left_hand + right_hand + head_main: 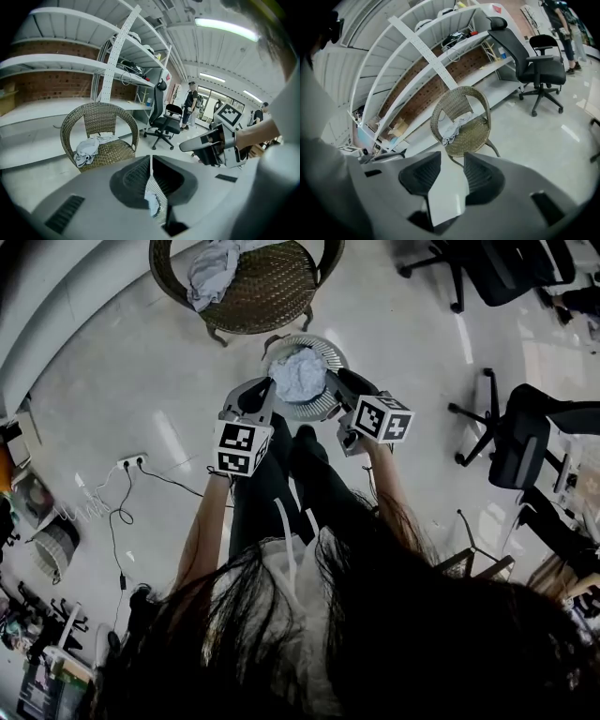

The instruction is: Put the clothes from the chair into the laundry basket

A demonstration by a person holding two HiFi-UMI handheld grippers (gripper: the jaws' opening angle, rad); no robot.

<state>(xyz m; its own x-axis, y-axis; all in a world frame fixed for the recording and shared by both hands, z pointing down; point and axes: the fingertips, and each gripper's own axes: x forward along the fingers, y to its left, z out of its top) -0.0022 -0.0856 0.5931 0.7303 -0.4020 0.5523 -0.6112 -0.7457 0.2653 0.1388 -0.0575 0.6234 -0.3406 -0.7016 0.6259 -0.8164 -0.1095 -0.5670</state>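
A brown wicker chair [272,287] [101,117] [473,136] holds a crumpled grey garment [211,268] [86,150] [454,126] on its seat. Just in front of the chair stands a round laundry basket [328,348] with pale blue clothes [298,373] [152,204] inside. My left gripper [255,395] [151,159] hovers over the basket's left rim, its jaws meeting at the tips with nothing between them. My right gripper [349,388] [452,155] [211,143] hangs over the right rim, open and empty. Both point toward the chair.
Black office chairs [506,268] [520,442] [534,65] stand to the right. A power strip with a trailing cable [131,462] lies on the floor at left. White shelving [70,61] lines the brick wall behind the wicker chair. People [191,101] stand far off.
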